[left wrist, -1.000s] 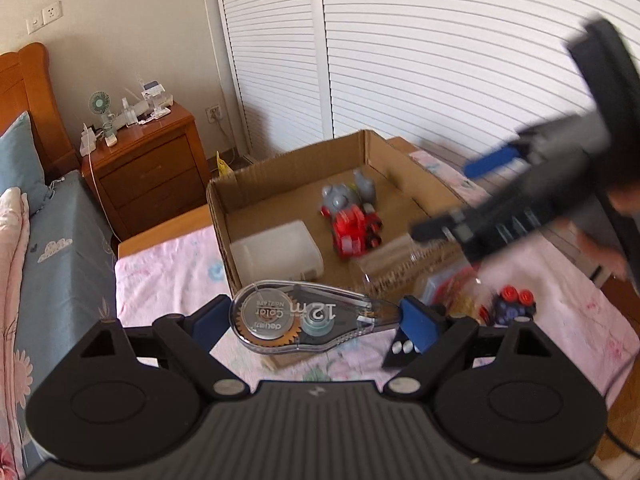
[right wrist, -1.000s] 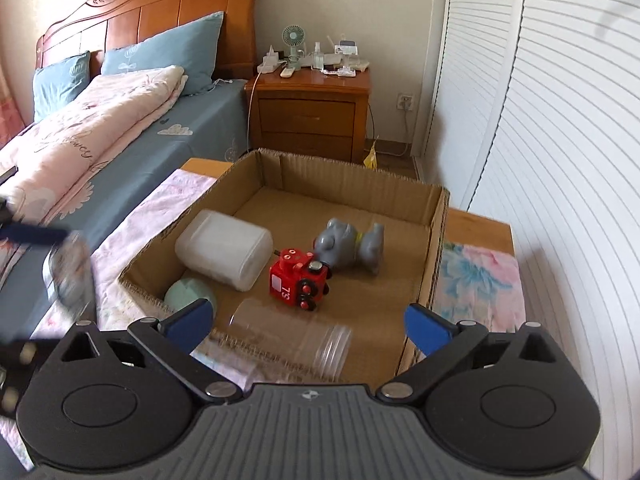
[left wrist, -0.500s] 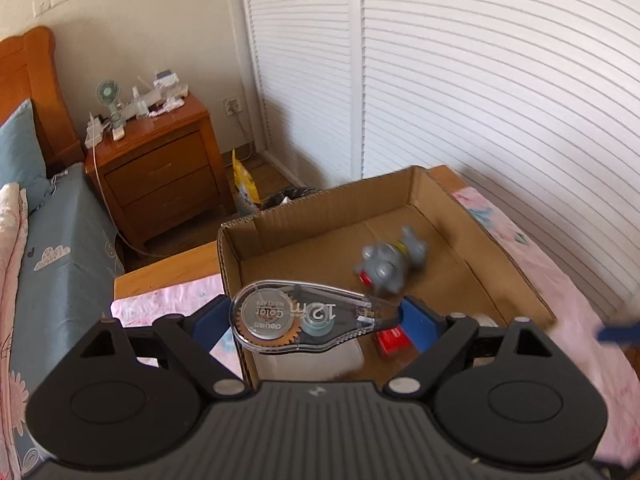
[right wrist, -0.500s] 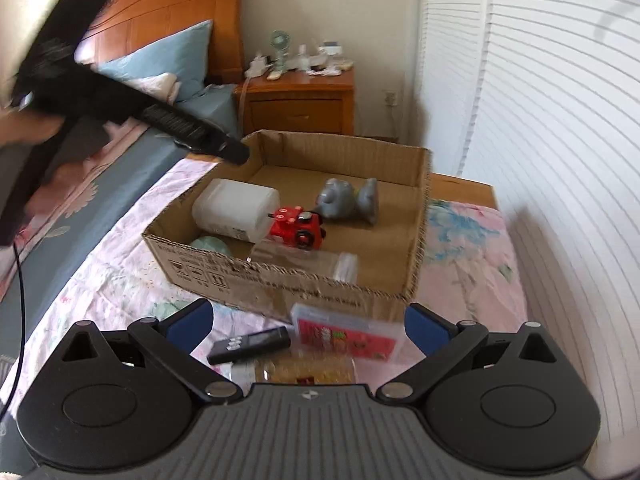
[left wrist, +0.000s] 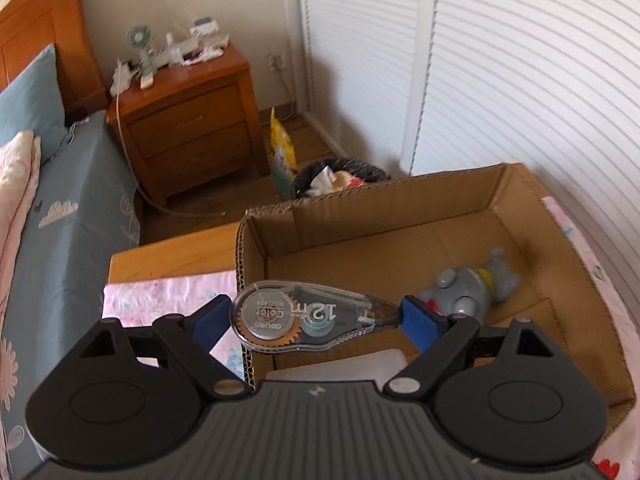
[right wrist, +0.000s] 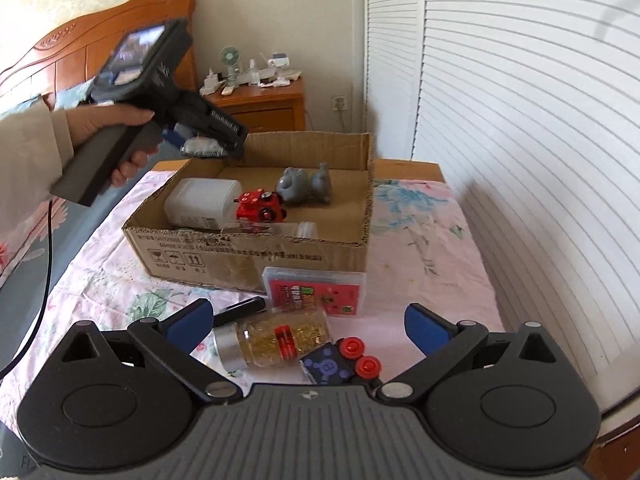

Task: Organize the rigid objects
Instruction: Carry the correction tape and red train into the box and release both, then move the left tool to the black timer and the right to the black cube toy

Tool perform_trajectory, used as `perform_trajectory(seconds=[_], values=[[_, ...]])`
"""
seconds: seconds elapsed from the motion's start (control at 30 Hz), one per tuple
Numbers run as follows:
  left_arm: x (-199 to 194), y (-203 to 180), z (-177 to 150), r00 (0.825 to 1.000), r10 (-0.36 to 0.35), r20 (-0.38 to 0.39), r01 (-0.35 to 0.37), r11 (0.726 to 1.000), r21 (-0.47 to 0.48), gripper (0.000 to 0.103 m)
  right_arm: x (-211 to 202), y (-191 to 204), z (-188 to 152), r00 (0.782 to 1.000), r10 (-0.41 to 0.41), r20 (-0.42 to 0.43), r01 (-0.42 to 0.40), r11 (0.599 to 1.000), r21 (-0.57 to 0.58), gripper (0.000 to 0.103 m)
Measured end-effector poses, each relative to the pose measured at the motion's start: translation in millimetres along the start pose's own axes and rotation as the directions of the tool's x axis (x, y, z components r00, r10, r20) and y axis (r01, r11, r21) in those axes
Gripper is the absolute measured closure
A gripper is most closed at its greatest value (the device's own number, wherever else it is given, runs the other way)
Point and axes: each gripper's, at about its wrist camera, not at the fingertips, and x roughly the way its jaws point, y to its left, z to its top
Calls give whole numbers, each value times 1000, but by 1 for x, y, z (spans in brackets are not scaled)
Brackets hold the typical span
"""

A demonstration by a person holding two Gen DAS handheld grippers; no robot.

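The box [left wrist: 472, 216] filled the right of the left view. At centre, the left gripper [left wrist: 316, 316] clamped the tape dispenser [left wrist: 308, 316] lengthwise between both fingers [left wrist: 420, 320], above the box's near-left corner. The right gripper [right wrist: 308, 320] stood open over a bottle [right wrist: 280, 338].

Bright daylight all over, soft shadows on the louvered doors [right wrist: 520, 120]. Heavy fisheye bending at the edges, dark corners. Bit of motion blur on the left claw [right wrist: 204, 146].
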Motion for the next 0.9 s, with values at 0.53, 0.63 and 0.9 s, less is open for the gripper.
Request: perform_trajectory(seconds=[0.53, 0.63, 0.9], values=[[-70, -11, -31, 994, -33, 102, 30, 999, 35, 5, 3, -14, -6, 999, -46, 7, 45, 999, 30, 0], [-87, -14, -47, 992, -45, 121, 40, 998, 42, 2, 5, -17, -12, 999, -45, 0, 45, 999, 29, 0], [-111, -29, -100, 987, -66, 145, 60, 997, 45, 1, 18, -31, -38, 998, -34, -45, 36, 999, 31, 0]])
